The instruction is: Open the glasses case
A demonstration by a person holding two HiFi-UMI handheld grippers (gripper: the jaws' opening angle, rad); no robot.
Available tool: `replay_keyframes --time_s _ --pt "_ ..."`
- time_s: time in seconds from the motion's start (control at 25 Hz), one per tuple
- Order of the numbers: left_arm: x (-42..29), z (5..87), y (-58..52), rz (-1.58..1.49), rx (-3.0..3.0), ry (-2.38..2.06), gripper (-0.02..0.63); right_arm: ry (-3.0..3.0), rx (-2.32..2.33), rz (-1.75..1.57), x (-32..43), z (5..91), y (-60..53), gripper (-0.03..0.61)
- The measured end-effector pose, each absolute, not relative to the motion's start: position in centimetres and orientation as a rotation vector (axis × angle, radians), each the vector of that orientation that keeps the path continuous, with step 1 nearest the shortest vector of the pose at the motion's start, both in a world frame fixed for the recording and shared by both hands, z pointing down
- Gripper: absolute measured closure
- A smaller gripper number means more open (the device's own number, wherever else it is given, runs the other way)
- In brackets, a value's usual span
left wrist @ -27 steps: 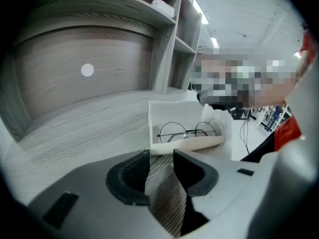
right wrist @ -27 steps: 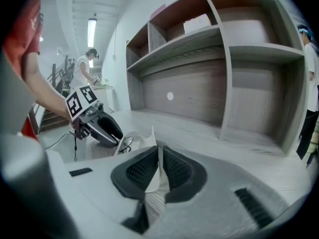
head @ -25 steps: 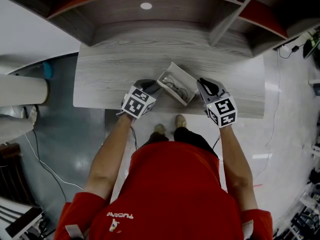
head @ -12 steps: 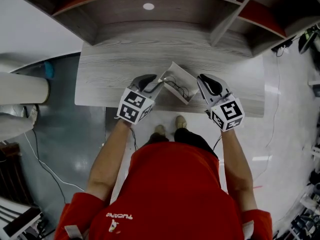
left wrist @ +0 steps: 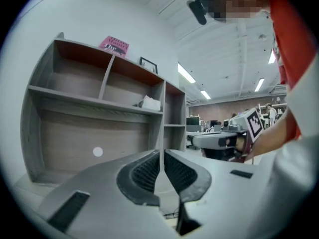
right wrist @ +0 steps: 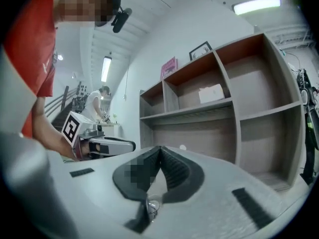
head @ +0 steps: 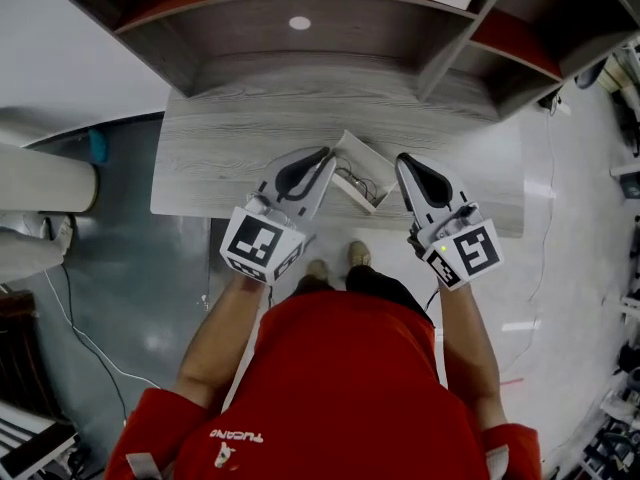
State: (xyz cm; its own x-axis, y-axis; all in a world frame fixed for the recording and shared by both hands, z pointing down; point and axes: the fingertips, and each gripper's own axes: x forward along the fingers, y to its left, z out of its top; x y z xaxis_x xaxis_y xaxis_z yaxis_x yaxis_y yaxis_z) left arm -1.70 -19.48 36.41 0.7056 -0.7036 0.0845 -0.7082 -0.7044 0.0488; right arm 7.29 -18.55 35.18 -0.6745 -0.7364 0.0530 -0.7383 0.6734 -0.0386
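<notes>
On the grey wood-grain table (head: 220, 158), close to its near edge, the white rectangular glasses case (head: 375, 166) lay with its lid already swung up, and thin dark-framed spectacles (head: 352, 180) showed inside the tray. A grey shelf unit with red-lined compartments (head: 330, 28) stood at 12 o'clock from the case. The left gripper (head: 325, 155) hung at the case's 9 o'clock, its long grey body overlapping the case's left end in the head view, so whether it touched the case could not be told from there. Its own view looked level at the shelves, with the ribbed jaws closing to a thin slit and nothing between them. The right gripper (head: 402, 160) sat at the case's 3 o'clock, just beside it and apart from it. Its jaws met at the tips and it carried nothing. By my reading the opening step was finished: the lid stood open, the contents were exposed, and neither tool had a hold on the case. What remained looked like a plain withdrawal. The next move, if any, would call for keeping both grippers clear of the raised lid so a stray nudge did not tip it shut or slide the light case toward the table's edge at 6 o'clock.
</notes>
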Motion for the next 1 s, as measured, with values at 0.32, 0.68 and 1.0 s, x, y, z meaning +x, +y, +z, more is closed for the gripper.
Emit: replay_keyframes --time_s 0.32,0.68,1.0 --pt "-2.2 30.7 -17.2 -0.064 2.911 -1.200 0.603 -2.938 1.282 -0.053 6.1 30.5 -15.2 0.574" --pt "-2.7 30.0 -15.1 -0.072 2.939 -1.207 0.604 -2.917 1.308 -0.129 5.6 29.5 -13.0 0.574" --pt "-3.7 29.6 -14.4 -0.083 2.939 -1.225 0.604 -2.916 1.309 -0.146 4.9 29.1 -12.0 0.575"
